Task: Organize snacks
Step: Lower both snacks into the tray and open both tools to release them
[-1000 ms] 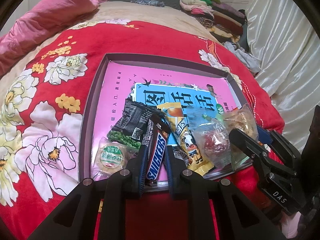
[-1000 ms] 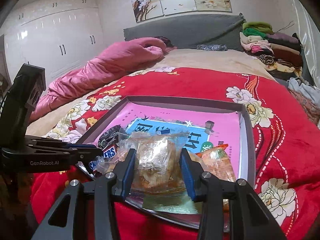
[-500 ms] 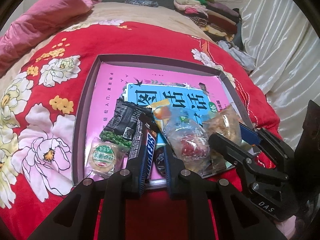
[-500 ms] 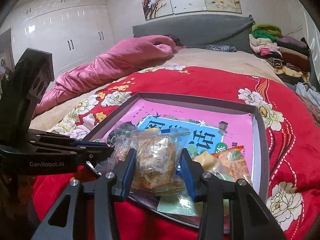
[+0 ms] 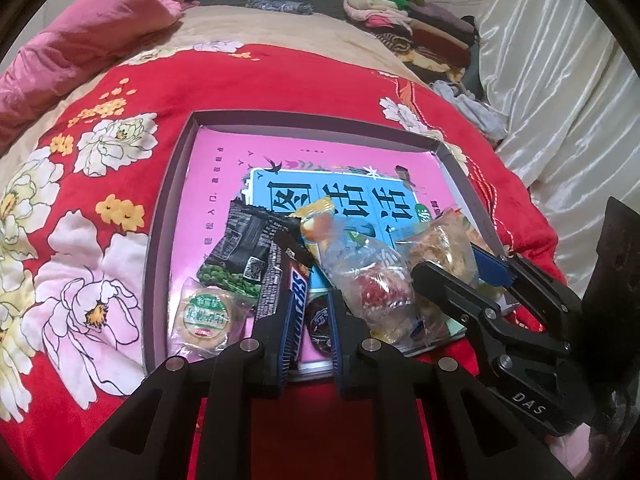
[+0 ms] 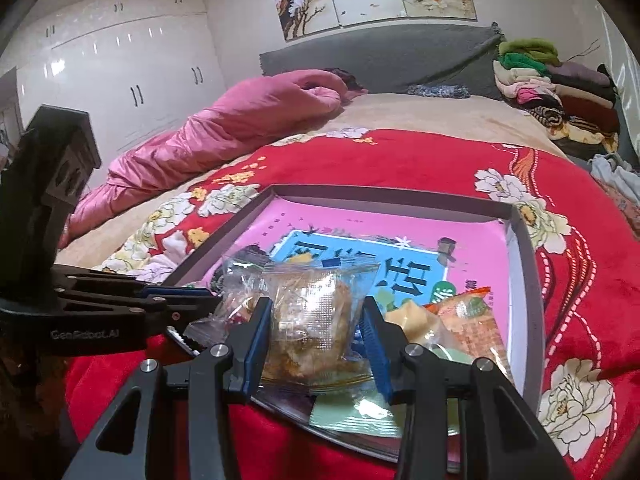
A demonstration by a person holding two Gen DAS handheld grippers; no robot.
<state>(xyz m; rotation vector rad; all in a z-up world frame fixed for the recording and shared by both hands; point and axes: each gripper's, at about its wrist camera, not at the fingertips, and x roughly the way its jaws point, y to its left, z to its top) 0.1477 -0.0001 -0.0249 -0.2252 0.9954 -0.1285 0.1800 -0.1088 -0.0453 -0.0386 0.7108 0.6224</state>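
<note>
A grey tray (image 5: 168, 200) with a pink and blue printed floor lies on the red flowered blanket. At its near edge my left gripper (image 5: 310, 320) is shut on the lower end of a Snickers bar (image 5: 298, 296), which tilts up between the blue pads; a dark round sweet (image 5: 318, 322) lies just behind it. My right gripper (image 6: 316, 308) is shut on a clear bag of brown pastry (image 6: 312, 320), held just above the tray's near right corner. The right gripper (image 5: 456, 266) and the same bag (image 5: 444, 248) also show in the left wrist view. The left gripper (image 6: 208, 298) enters the right wrist view from the left.
More snacks lie in the tray: a black and green pea bag (image 5: 240, 248), a round green-labelled biscuit (image 5: 204, 316), a clear bag with red filling (image 5: 372, 284), an orange packet (image 6: 472, 320). A pink quilt (image 6: 240, 120) and folded clothes (image 6: 560, 92) lie at the bed's far end.
The right gripper with its clear bag has shifted slightly toward the left gripper. The red-filled bag now covers most of the yellow packet. The Snickers bar stays gripped.
</note>
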